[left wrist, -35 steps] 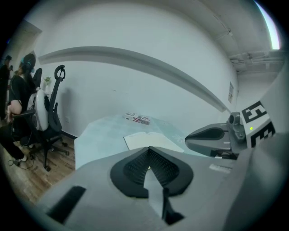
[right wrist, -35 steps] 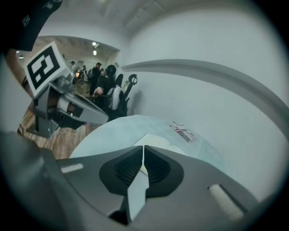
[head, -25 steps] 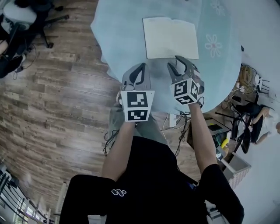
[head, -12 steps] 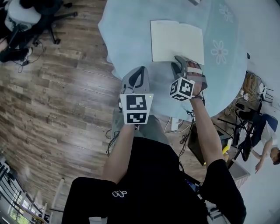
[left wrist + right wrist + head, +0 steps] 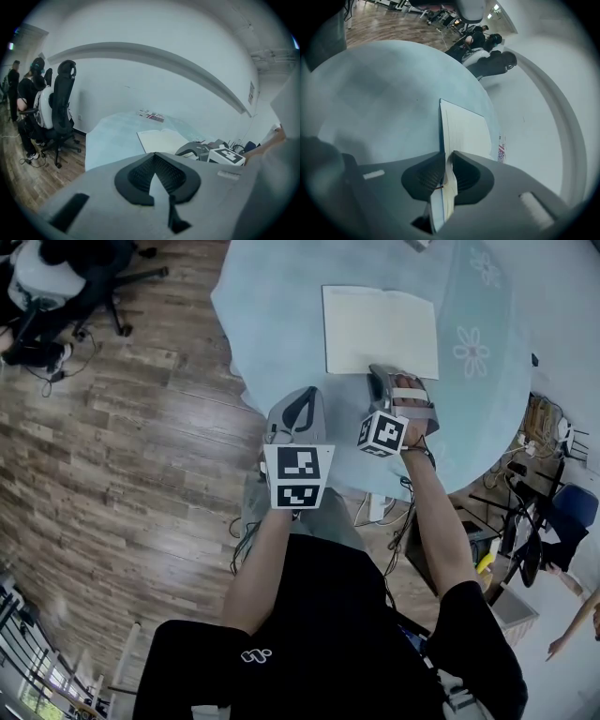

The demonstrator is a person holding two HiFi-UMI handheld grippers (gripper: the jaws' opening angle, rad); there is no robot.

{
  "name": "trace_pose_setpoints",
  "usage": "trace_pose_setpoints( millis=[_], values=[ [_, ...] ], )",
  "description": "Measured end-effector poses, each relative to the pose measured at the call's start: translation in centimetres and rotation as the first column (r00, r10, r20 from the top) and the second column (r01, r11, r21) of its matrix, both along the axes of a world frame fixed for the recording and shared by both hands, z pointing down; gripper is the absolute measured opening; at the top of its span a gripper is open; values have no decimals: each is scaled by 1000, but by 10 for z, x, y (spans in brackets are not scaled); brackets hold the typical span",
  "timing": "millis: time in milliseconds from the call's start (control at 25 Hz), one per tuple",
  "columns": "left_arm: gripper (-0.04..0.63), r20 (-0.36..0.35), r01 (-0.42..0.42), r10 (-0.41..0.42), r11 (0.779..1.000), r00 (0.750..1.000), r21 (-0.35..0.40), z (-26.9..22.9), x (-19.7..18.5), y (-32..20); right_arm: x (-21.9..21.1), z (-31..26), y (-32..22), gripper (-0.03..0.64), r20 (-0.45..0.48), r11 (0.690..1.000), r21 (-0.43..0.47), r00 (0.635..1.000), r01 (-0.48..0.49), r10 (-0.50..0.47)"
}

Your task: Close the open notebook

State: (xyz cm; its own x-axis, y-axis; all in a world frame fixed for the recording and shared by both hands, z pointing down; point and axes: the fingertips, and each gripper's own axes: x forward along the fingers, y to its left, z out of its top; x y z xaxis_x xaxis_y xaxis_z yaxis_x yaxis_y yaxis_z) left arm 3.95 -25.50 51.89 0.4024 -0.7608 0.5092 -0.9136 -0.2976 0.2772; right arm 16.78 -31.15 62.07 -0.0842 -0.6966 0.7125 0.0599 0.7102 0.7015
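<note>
The open notebook (image 5: pixel 380 329) lies flat, cream pages up, on a round table under a pale blue cloth (image 5: pixel 281 315). My right gripper (image 5: pixel 386 371) sits at the notebook's near edge, rolled onto its side. In the right gripper view its jaws (image 5: pixel 446 157) are closing, with the edge of the notebook (image 5: pixel 464 131) between the pads and touching both. My left gripper (image 5: pixel 302 395) hovers shut and empty over the table's near rim, left of the right one. The left gripper view shows its own jaws (image 5: pixel 153 157) together, the notebook (image 5: pixel 161 139) ahead and the right gripper (image 5: pixel 201 150) beside it.
A small printed pack (image 5: pixel 151 114) lies at the table's far side. Office chairs (image 5: pixel 56 277) and a seated person (image 5: pixel 33 93) are off to the left on the wooden floor (image 5: pixel 112 474). Cables and clutter (image 5: pixel 534 427) crowd the right of the table.
My right gripper rolled over, sank onto the notebook's near edge, and its jaws went from wide apart to nearly together on that edge. The left gripper stayed put.
</note>
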Motion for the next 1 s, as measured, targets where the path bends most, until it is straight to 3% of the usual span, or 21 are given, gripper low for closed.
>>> trace_pose_setpoints(
  millis=[200,320,400,600,640,760,840,1000],
  values=[
    [5,5,-21,21,1000,1000,-1,-2,9,1,-1,-13,-1,44,172,991,-32,976,-131,135],
    [5,6,-36,36,999,999,8,-6,15,1,-4,-26,-2,40,326,974,-64,918,-217,226],
    [5,7,-44,44,999,999,10,-8,19,1,-5,-35,-4,38,426,957,-97,858,-274,288],
    [5,14,-63,63,998,998,9,-8,25,3,3,-42,-5,31,612,881,-229,643,-414,461],
    [5,15,-67,67,998,998,10,-9,26,4,7,-42,-4,29,643,862,-258,589,-435,490],
    [5,22,-76,76,997,997,10,-9,29,5,19,-44,-3,21,724,788,-368,379,-493,576],
    [5,24,-83,83,997,996,9,-10,31,5,28,-44,-3,17,743,741,-423,267,-522,613],
    [5,28,-94,93,995,995,22,-15,34,5,46,-43,-4,14,745,662,-495,116,-562,656]
  ],
)
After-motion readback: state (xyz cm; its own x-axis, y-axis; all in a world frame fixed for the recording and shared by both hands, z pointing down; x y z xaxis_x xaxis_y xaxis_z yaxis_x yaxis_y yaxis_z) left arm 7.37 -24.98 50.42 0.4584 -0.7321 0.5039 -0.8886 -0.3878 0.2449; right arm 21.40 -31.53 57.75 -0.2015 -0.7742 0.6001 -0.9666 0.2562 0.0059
